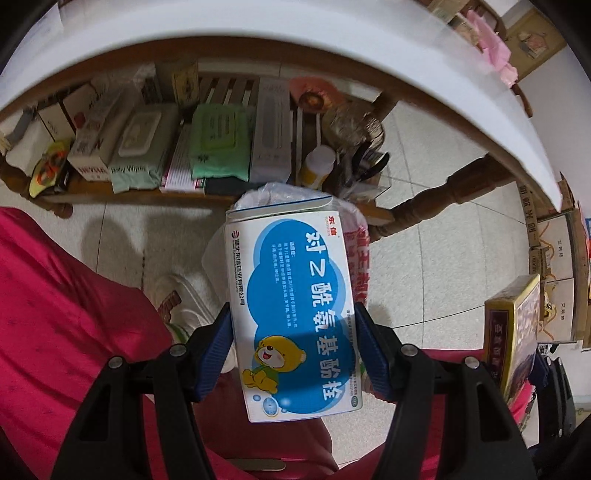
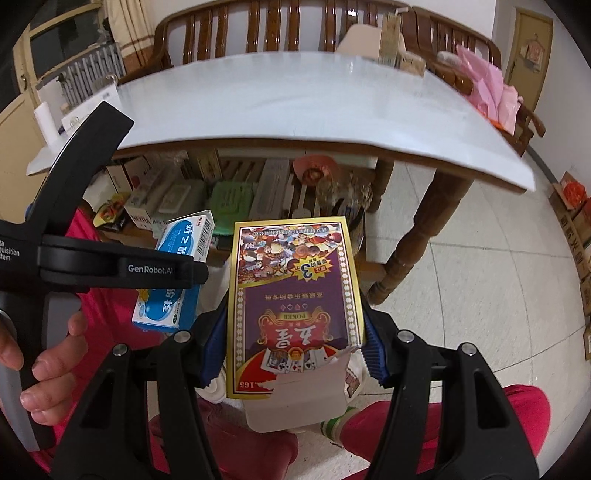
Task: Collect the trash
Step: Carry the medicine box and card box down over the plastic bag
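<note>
Between the blue ribbed pads of the left gripper (image 1: 293,350) sits a white and blue cardboard medicine box with a cartoon bear (image 1: 295,310), pinched across its width, jaws part-open to the box's breadth. Likewise the right gripper (image 2: 295,350) clamps a purple and gold playing-card box (image 2: 295,295) by its long edges, its torn white flap (image 2: 295,402) hanging open at the near end.

Both boxes hang in the air in front of the white-topped wooden table (image 2: 295,110), above the person's red trousers (image 1: 55,314) and the pale tiled floor (image 2: 480,258). Just beyond the medicine box, the left view shows a thin plastic bag with red print (image 1: 356,240), which I judge to be the trash bag.

So two pieces are picked up and the tabletop looks nearly bare, but neither box is dropped in yet; that release is what remains.

Only the left view shows the bag. Only the right view shows the tabletop, the wooden bench (image 2: 258,33) behind it, the pink plastic bags (image 2: 487,85) on the bench, and the person's left hand (image 2: 40,362) round the left handle.
</note>
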`<state>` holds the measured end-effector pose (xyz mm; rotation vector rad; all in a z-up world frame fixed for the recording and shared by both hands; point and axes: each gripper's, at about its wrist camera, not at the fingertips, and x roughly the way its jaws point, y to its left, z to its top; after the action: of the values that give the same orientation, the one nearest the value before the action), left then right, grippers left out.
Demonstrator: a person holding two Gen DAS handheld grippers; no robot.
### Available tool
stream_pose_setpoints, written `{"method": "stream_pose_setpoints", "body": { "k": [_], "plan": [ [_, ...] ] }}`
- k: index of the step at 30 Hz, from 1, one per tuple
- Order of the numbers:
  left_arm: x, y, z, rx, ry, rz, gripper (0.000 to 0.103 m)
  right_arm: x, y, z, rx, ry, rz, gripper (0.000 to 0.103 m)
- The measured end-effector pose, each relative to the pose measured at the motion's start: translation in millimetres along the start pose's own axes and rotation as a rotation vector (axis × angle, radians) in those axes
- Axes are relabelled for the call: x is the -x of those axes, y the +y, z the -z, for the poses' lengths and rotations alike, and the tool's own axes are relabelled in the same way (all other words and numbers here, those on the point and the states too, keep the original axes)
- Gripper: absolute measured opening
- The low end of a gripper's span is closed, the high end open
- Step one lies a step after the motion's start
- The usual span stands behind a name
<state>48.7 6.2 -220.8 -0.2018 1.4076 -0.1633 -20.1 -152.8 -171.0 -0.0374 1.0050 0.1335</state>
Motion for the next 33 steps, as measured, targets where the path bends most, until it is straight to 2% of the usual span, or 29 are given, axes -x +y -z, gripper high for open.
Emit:
{"method": "stream_pose_setpoints", "body": {
  "k": [10,17,23,33],
  "plan": [
    [-49,16,-14,0.081,0.088,-0.016,0.062,-46,-8,6,-0.056,0.079,-0.009,0.060],
    [-81,21,-29,0.100,0.134,-0.041,0.062,-85,-12,10,-0.078,0.147,-0.009,0.060],
    [-114,27,-39,0.139,0.213,-0.013,0.062,-125,-16,16,-0.107,0.226,-0.018,0.060],
    [-159,28,-64,0.165,0.272,-0.003,0.062,-181,-17,32,-0.107,0.334,-0.015,0.060]
  ]
}}
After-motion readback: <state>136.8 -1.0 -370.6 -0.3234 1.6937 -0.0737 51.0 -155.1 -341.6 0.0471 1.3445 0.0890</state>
